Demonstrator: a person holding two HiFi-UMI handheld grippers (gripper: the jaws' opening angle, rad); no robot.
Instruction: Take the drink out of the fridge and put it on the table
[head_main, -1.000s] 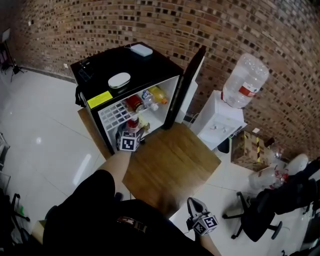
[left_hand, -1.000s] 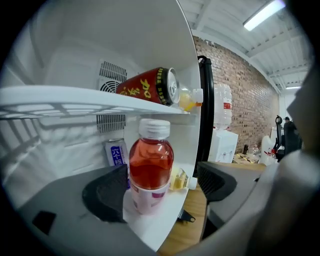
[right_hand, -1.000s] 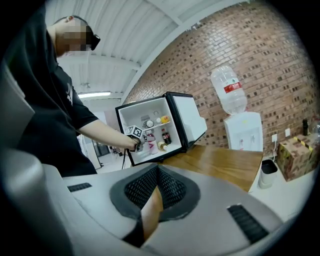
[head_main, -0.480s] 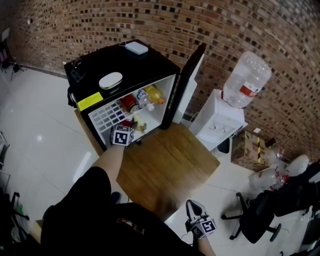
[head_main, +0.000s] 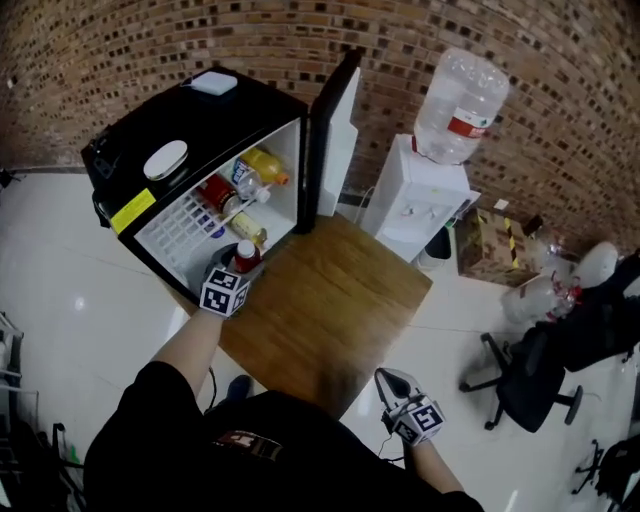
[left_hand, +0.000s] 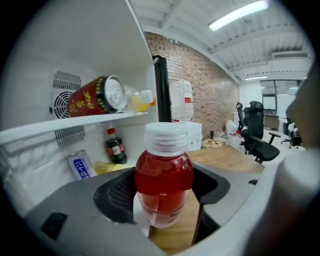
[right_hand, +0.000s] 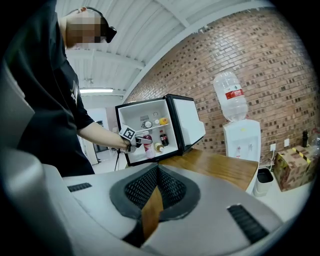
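The drink is a small clear bottle of red liquid (left_hand: 164, 175) with a white cap. It stands upright between the jaws of my left gripper (left_hand: 165, 192), which are closing, and both pads press on its sides. In the head view the left gripper (head_main: 240, 264) holds the bottle (head_main: 245, 258) at the front edge of the open black fridge (head_main: 230, 110), beside the wooden table (head_main: 340, 300). My right gripper (head_main: 396, 386) hangs low over the floor by the table's near corner, shut with nothing in it (right_hand: 157, 172).
Inside the fridge a red can (left_hand: 95, 97) lies on the shelf, with a small cola bottle (left_hand: 115, 146) and a blue-and-white can (left_hand: 80, 165) below. The fridge door (head_main: 335, 140) stands open. A water dispenser (head_main: 415, 195), cardboard box (head_main: 490, 250) and office chair (head_main: 530, 390) stand to the right.
The left gripper's jaws have closed on the red bottle and drawn it back to the fridge's front edge. The head view has swung, shifting the fridge leftward.
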